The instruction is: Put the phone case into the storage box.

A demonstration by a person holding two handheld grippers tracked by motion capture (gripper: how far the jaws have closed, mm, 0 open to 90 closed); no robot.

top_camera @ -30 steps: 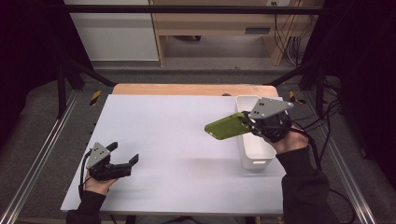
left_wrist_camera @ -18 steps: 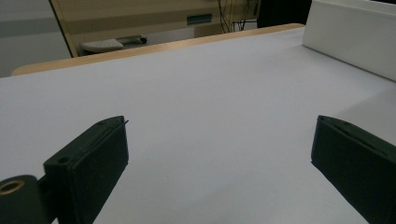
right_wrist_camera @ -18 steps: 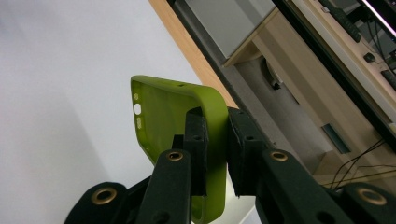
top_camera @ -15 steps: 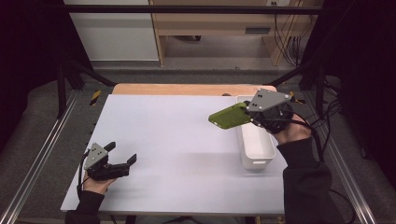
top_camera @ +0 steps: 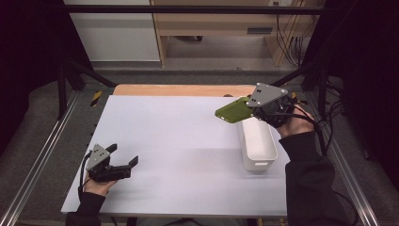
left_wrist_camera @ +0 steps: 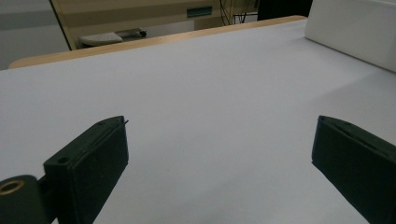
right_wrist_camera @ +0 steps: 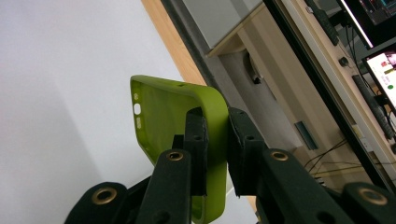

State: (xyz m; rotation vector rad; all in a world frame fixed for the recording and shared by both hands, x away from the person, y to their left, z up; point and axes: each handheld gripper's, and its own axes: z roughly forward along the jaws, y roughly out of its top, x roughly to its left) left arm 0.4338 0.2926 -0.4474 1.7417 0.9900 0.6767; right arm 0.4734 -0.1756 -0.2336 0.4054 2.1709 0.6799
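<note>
Right claw [top_camera: 248, 106] rose since earlier frame, carrying green phone case [top_camera: 234, 111] above white bin [top_camera: 258, 146]. Claw pinched case's side wall. Case seemed light, flexible; rim grip suited. Left claw [top_camera: 123, 156] lay spread on tabletop [top_camera: 179, 136].

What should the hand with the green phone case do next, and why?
Probably carry it left and lower it toward the bare table. The right gripper is shut on the green phone case, held in the air above the white bin, while the left gripper waits open.
</note>
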